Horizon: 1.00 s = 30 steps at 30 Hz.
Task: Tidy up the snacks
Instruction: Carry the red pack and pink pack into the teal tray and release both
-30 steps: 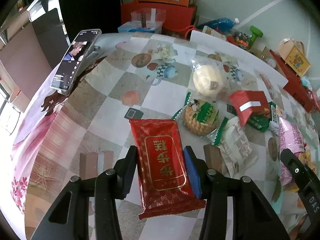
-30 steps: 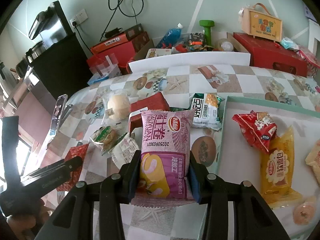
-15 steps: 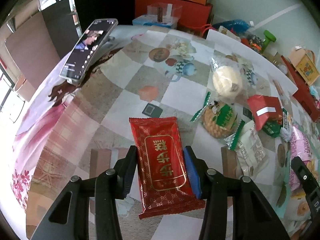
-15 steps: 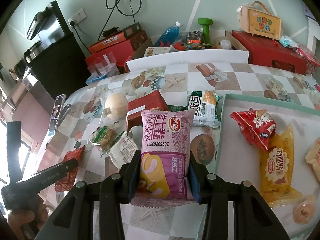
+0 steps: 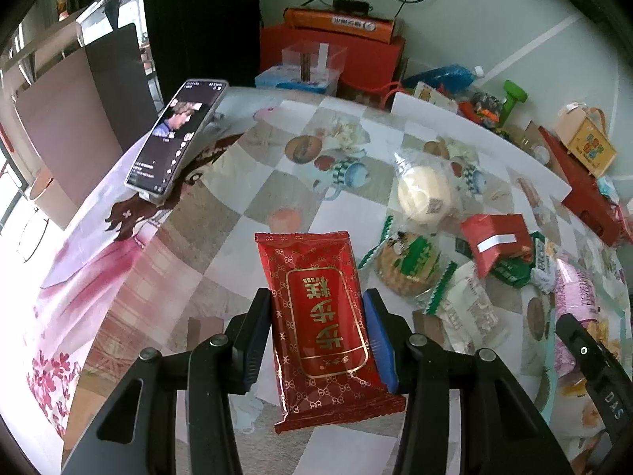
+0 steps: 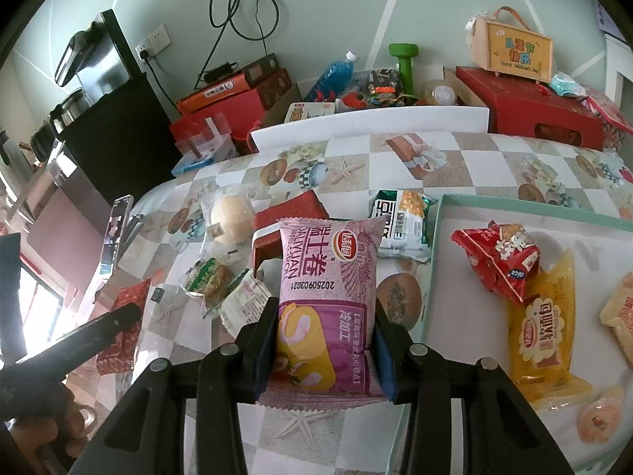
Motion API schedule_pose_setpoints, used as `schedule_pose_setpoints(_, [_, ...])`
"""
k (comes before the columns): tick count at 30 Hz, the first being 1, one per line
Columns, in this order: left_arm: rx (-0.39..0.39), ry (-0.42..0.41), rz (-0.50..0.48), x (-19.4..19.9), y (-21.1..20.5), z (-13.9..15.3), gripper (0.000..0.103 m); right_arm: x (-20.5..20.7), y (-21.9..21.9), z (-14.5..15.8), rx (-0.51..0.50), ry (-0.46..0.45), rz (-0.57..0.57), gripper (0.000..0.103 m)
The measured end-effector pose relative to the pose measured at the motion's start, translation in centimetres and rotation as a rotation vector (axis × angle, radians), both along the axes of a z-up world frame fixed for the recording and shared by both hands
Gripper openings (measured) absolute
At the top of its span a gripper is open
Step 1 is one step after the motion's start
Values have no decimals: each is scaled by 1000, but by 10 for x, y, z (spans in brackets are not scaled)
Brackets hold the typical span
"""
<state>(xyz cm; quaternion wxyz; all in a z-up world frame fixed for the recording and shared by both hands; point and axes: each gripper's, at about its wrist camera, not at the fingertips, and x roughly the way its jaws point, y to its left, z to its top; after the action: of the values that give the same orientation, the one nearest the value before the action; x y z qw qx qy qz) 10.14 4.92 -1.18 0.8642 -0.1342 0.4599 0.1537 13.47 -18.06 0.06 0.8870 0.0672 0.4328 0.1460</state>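
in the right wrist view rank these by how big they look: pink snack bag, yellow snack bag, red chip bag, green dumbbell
1. pink snack bag, though it sits in the right gripper jaws nearest the camera, so its lead is unsure
2. yellow snack bag
3. red chip bag
4. green dumbbell, far at the back, so likely shrunk by distance

**Snacks spread around the tray**

The tray [image 6: 435,261] lies on the table [image 6: 494,158], and everything here is placed from it. In it lie a chip bag [image 6: 498,257] and, nearer the camera, a cake packet [image 6: 542,328]. Left of it a corn snack [image 6: 401,223] lies just beside its wall; further left sit a folded box [image 6: 292,213], a wrapped bun [image 6: 229,217] and a phone [image 6: 114,233].
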Motion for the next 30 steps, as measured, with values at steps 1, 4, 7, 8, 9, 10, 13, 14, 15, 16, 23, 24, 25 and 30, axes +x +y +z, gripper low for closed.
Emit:
schedule_pose_setpoints(1, [1,-4,-4,0,-1,2,48,0,-1,1,2,-2,-1,45])
schedule_pose_setpoints(4, [-1,-18,-19,-1,-6,8,48,0,-5,5,12,-13,-12,45])
schedule_pose_setpoints(7, [7,-43,-36,-2,-13,18,48,0,-14,11,22,-28,-31,45])
schedule_pose_setpoints(8, [10,-55,-46,-1,-17,23,48,0,-21,15,28,-37,-46,45])
schedule_pose_setpoints(9, [12,-61,-53,-1,-21,26,48,0,-26,17,32,-43,-58,45])
schedule_pose_setpoints(10, [14,-68,-64,0,-25,29,48,0,-34,21,36,-50,-76,45])
schedule_pose_setpoints(13, [20,-85,-111,5,-44,38,48,-1,-58,31,38,-74,-135,45])
schedule_pose_setpoints(14, [22,-87,-125,6,-49,40,48,-1,-64,33,38,-78,-151,45])
schedule_pose_setpoints(15, [24,-91,-144,8,-57,43,48,-1,-74,36,39,-84,-175,45])
schedule_pose_setpoints(16, [23,-96,-162,11,-64,45,48,-1,-83,38,40,-87,-193,45])
schedule_pose_setpoints(23, [14,-141,-351,31,-138,62,48,-7,-146,47,51,-102,-365,45])
schedule_pose_setpoints(24, [13,-142,-373,32,-146,63,48,-8,-153,47,54,-102,-382,45])
schedule_pose_setpoints(25, [12,-143,-398,34,-156,63,48,-9,-159,48,56,-102,-398,45])
schedule_pose_setpoints(30, [13,-118,-540,43,-211,51,48,-17,-193,46,75,-98,-483,45])
